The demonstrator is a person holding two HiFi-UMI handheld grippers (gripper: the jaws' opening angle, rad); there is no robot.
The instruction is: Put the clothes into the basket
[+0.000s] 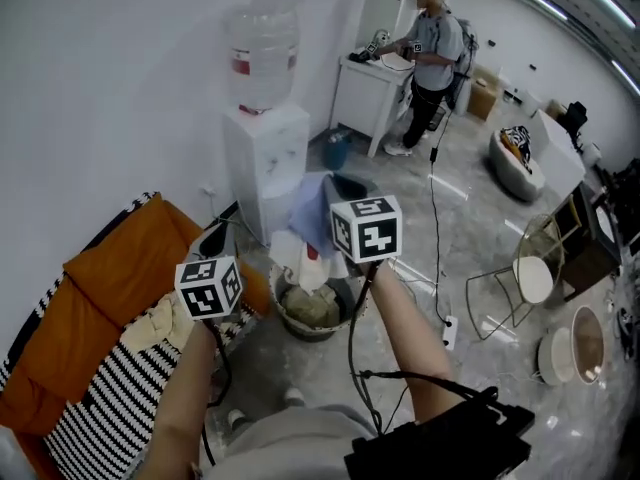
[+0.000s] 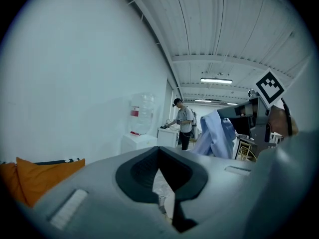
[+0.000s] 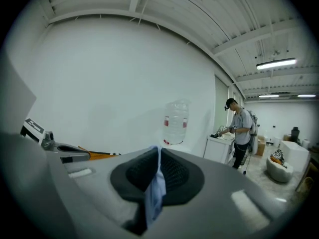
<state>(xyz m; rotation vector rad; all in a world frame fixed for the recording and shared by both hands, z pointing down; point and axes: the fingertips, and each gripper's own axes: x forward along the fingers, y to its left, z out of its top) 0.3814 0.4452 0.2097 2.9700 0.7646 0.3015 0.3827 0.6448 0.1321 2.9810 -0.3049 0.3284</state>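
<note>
Here the right hand-held gripper [image 3: 158,156] pinches a blue shirt [image 3: 153,203].

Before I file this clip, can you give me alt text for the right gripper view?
The right gripper is shut on a strip of light blue cloth that hangs down between its jaws. Behind it are a white wall and a water dispenser bottle, and at right a person stands at a white table.
</note>
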